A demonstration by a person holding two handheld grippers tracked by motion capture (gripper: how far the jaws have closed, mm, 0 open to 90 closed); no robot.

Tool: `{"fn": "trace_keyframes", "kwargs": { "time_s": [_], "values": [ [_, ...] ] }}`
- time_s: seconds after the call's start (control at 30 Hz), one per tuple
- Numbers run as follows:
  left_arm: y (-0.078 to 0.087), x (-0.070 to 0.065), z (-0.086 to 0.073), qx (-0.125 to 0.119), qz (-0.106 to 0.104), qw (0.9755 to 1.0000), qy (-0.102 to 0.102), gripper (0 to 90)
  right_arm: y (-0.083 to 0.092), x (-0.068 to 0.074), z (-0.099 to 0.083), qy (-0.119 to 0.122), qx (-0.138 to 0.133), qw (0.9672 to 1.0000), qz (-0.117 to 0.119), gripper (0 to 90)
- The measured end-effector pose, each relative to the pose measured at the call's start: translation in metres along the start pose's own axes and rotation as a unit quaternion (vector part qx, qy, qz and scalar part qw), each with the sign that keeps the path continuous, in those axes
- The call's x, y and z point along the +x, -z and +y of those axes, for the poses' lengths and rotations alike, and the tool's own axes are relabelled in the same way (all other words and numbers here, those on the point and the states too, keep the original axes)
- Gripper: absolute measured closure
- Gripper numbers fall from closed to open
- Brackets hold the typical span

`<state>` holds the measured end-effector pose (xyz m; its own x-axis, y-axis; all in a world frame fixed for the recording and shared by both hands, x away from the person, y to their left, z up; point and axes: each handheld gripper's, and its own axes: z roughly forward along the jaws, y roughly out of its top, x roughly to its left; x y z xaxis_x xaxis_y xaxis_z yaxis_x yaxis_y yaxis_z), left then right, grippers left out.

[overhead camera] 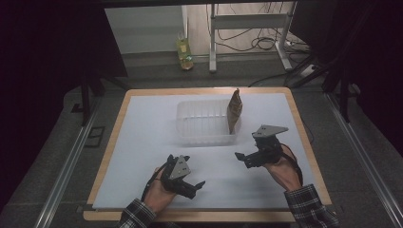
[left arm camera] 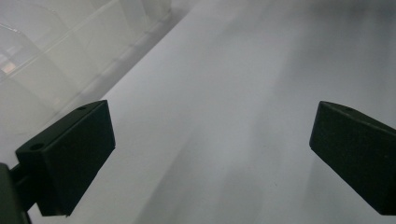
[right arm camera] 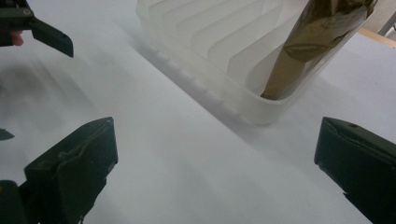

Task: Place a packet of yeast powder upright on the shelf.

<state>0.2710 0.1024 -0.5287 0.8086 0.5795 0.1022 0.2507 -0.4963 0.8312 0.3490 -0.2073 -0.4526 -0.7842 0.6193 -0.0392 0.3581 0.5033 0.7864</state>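
Brown packet (overhead camera: 234, 111) stands in clear bin (overhead camera: 205, 137); left gripper (overhead camera: 194, 182), right gripper (overhead camera: 242, 157) near it, both jaws apart, empty.

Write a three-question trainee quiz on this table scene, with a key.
1. True or false: the brown paper pouch lies flat on the white table sheet.
2. Which end of the clear plastic bin holds the pouch: A, the person's left; B, the person's right?
3. Fill in: the jaws of the left hand-held gripper and the right hand-held gripper are both ____.

Key: 1 false, it stands upright inside the bin, leaning on its wall. 2 B. 3 open, holding nothing.
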Motion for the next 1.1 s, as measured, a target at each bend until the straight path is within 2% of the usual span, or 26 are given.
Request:
{"fn": "trace_keyframes", "kwargs": {
  "time_s": [0.3,0.7,1.1],
  "values": [
    [0.003,0.001,-0.002,0.0,-0.006,1.0,0.0,0.0,0.005,0.009,-0.012,0.003,0.003,1.0,0.008,0.0],
    [0.019,0.005,-0.006,-0.004,-0.007,0.9996,0.028,0.0,0.019,0.017,-0.035,-0.001,0.006,0.9999,0.014,0.0],
    [0.033,0.004,-0.016,0.001,-0.002,0.999,0.044,0.0,0.026,0.024,-0.053,0.008,0.016,0.9998,0.003,0.0]
  ]
}}
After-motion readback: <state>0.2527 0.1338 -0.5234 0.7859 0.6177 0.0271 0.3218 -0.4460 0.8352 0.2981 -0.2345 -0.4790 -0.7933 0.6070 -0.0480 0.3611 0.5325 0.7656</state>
